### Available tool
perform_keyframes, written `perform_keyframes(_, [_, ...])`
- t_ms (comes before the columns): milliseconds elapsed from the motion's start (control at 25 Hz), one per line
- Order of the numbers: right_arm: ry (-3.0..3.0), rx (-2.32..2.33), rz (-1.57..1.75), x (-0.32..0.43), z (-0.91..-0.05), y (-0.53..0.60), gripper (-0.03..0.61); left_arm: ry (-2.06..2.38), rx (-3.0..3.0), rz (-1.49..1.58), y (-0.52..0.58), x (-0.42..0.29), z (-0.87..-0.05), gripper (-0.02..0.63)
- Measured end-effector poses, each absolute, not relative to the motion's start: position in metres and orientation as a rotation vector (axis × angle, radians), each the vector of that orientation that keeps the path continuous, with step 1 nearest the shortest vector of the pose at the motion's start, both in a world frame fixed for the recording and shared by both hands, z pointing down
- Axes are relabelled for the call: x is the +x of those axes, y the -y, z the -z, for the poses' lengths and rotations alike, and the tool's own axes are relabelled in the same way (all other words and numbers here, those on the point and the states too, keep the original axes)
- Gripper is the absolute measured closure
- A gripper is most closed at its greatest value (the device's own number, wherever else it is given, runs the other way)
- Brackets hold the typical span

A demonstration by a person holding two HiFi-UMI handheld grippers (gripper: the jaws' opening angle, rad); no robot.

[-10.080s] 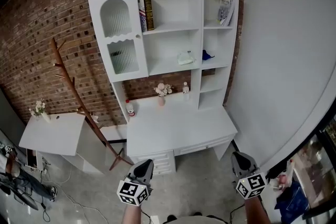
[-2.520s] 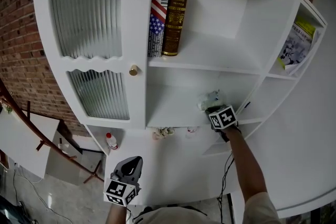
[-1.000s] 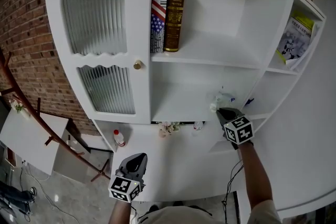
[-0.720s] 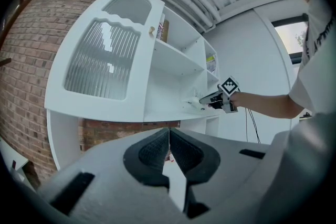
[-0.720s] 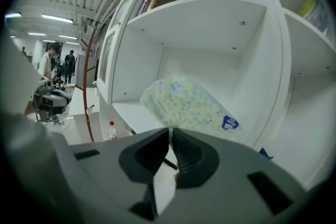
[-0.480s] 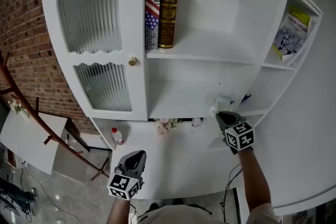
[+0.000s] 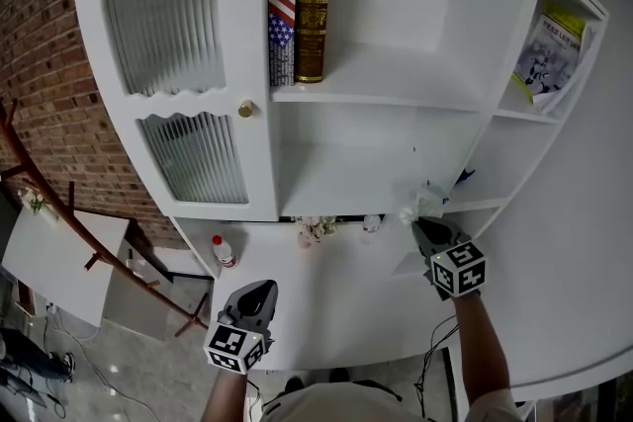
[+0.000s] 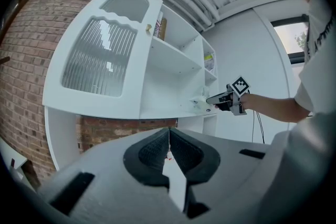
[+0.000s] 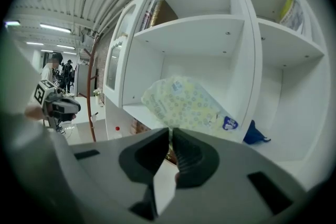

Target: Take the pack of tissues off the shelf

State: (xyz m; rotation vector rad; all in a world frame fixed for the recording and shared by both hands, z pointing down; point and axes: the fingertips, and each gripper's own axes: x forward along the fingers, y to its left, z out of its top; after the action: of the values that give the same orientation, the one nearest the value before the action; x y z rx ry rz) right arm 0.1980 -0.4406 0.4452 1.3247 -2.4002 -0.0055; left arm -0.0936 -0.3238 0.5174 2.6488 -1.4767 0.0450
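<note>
While in right tool (image 9: pixel 171 139), tissue pack (image 9: pixel 185 103).

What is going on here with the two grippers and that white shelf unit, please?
A person stands at a white shelf unit with a two-jaw gripper in each hand. The right gripper is shut on the lower end of the pack of tissues and holds it at the front edge of the middle shelf, near a small blue thing. The left gripper is shut and empty, held low and away from the shelves. The pack looks gripped and ready to come off.
</note>
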Motion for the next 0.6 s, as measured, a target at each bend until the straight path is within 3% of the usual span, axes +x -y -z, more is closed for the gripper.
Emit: perform_keyframes(600, [2.46,1.396,-0.087,0.207,-0.469,0.403,0.537,1.489,2.635,-0.049,0.322,-0.094,-0.527,0.588])
